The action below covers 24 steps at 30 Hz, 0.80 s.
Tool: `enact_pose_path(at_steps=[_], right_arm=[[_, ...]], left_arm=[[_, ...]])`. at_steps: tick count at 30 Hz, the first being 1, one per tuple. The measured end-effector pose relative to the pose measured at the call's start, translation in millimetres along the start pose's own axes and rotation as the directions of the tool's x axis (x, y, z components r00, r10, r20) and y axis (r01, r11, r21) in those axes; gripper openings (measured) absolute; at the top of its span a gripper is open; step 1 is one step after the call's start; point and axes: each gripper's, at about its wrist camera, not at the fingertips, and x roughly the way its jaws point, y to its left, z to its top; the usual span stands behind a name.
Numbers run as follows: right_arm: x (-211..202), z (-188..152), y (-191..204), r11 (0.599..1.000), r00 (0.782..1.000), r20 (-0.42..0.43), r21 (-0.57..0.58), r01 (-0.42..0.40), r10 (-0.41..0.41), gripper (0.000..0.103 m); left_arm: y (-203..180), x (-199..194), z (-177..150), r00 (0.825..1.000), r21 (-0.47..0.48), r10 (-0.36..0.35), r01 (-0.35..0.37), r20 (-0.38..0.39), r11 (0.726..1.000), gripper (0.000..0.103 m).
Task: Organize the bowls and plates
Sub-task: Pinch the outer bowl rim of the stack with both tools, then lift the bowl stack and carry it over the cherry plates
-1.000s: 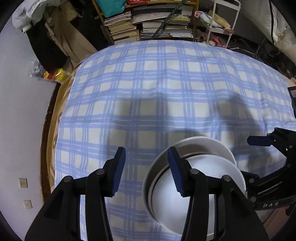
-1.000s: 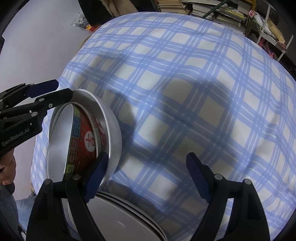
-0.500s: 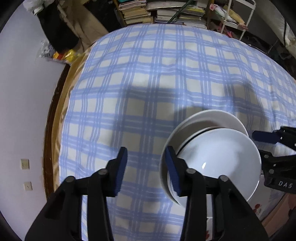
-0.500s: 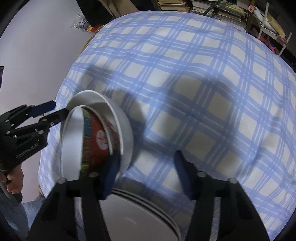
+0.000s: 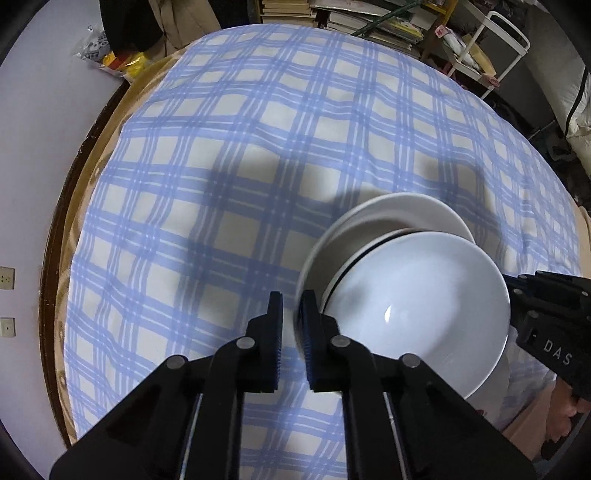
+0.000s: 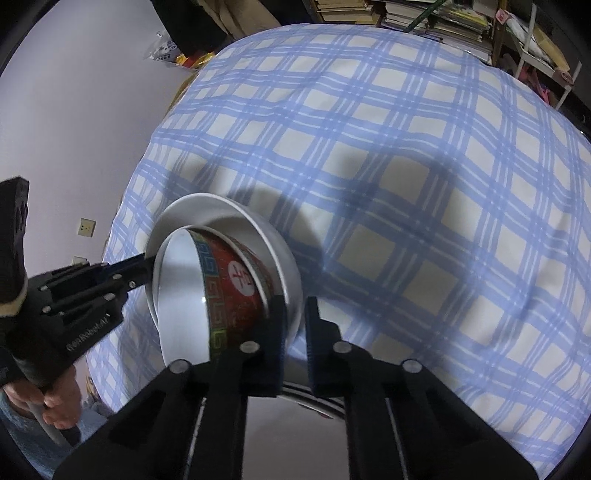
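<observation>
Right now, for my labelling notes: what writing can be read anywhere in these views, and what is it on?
"DAS": on the body of the right gripper, left wrist view.
"Robot.AI", with blurred letters before it: on the body of the left gripper, right wrist view.
Red bowl: one character in a white roundel, too blurred to read.
Book spines: too small to read.

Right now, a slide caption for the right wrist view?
Both claws pinch a white plate's rim, red-patterned bowl inside, above a blue-checked tablecloth.
</observation>
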Motion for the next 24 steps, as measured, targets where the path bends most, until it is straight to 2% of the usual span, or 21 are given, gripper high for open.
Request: enact_pose_path(at_steps=[5, 10, 15, 18, 24], right_arm=[[3.0, -0.3, 2.7, 1.0, 1.0, 0.014, -0.011, 0.021, -0.021, 0.008], [4.4, 0.9, -0.8, 1.0, 1.0, 0.017, 0.021, 0.002, -0.002, 0.009], [3.8, -1.4, -4.0, 0.999, 0.999, 0.034, 0.043, -0.014, 0.013, 0.009], [3.1, -2.0, -3.3, 0.999, 0.999, 0.036, 0.039, -0.011, 0.009, 0.009], [3.2, 1.4, 1.4, 0.999, 1.0, 0.014, 0.038, 0.012, -0.012, 0.01]], left_arm=[[-1.0, 6.1, -6.2, 0.999, -0.05, -0.003, 0.005, 0.033, 0.999, 0.004], [10.9, 6.6, -8.7, 0.995, -0.12, -0.079, 0.086, 0.061, 0.989, 0.004], [7.5, 5.3, -12.3, 0.994, -0.132, -0.057, 0.069, 0.092, 0.989, 0.004], [9.3, 6.0, -12.2, 0.994, -0.134, -0.06, 0.072, 0.092, 0.988, 0.003], [7.0, 6.1, -12.5, 0.997, -0.116, -0.026, 0.035, 0.079, 0.993, 0.003]])
